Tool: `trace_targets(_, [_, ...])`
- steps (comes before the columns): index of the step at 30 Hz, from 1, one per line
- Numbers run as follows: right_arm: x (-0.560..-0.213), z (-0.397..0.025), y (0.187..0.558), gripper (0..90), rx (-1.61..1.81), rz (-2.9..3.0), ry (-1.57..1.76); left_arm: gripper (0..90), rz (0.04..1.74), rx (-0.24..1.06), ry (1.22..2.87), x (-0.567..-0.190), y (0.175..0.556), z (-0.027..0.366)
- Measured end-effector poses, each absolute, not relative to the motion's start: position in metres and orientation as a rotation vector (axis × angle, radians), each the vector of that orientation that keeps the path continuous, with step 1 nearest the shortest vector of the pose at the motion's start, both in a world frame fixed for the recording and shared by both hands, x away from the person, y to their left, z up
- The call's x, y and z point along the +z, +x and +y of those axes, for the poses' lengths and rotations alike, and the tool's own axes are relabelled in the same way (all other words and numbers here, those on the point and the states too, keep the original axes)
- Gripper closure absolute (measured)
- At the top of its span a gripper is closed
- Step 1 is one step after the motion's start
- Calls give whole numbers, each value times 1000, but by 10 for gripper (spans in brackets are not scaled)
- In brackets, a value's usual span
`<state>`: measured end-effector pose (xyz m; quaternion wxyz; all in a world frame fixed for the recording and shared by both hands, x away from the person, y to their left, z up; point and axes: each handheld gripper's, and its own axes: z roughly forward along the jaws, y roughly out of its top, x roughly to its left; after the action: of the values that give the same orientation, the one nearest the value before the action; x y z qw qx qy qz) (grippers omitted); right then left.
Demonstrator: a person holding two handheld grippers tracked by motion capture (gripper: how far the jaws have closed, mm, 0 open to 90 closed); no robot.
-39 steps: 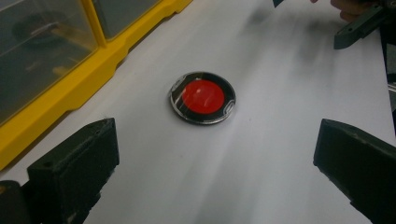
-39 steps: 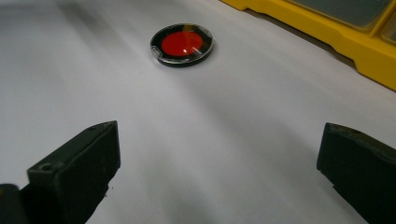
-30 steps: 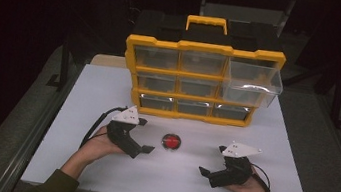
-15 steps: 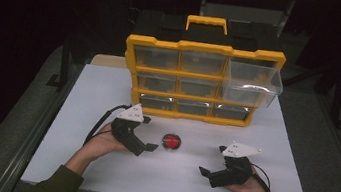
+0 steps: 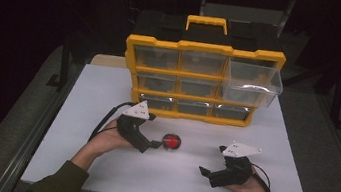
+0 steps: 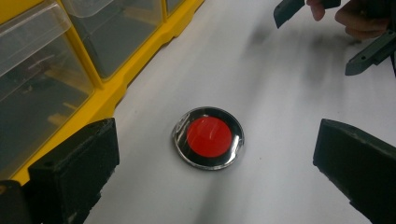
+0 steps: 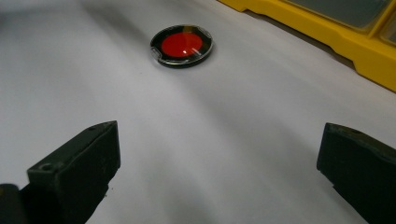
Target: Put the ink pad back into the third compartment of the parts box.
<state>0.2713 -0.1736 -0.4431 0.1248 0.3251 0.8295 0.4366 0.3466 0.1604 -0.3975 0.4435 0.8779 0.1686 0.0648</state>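
Reaching: left gripper (image 5: 154,145) points at the disc (image 5: 170,141) from the disc's left, jaws spread wide; in the left gripper view the disc (image 6: 208,137) lies on the table between the two jaws, touching neither
Disc: round, red centre, dark ring, clear rim; flat on the white table (image 5: 273,141), near its middle, just in front of the yellow organiser (image 5: 205,48); in the right gripper view it (image 7: 181,45) lies well ahead of the jaws
Right gripper: (image 5: 204,171) held low near the front edge of the table, right of the middle, jaws wide and holding nothing; bare table between them; well apart from the disc
Organiser: stands upright at the back half of the table, handle on top; three rows of clear drawers; the top right drawer (image 5: 254,80) is pulled out toward the front; the others sit flush
Hands: left hand (image 5: 109,140) grips its gripper from behind; right hand (image 5: 249,188) cups its gripper from below, close to the front edge
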Motion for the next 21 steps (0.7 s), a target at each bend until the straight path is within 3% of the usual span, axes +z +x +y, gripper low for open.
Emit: trace_targets(21, [-443,-174,270,0,1272,2419,944,0,391,153,2155,-392,360,140])
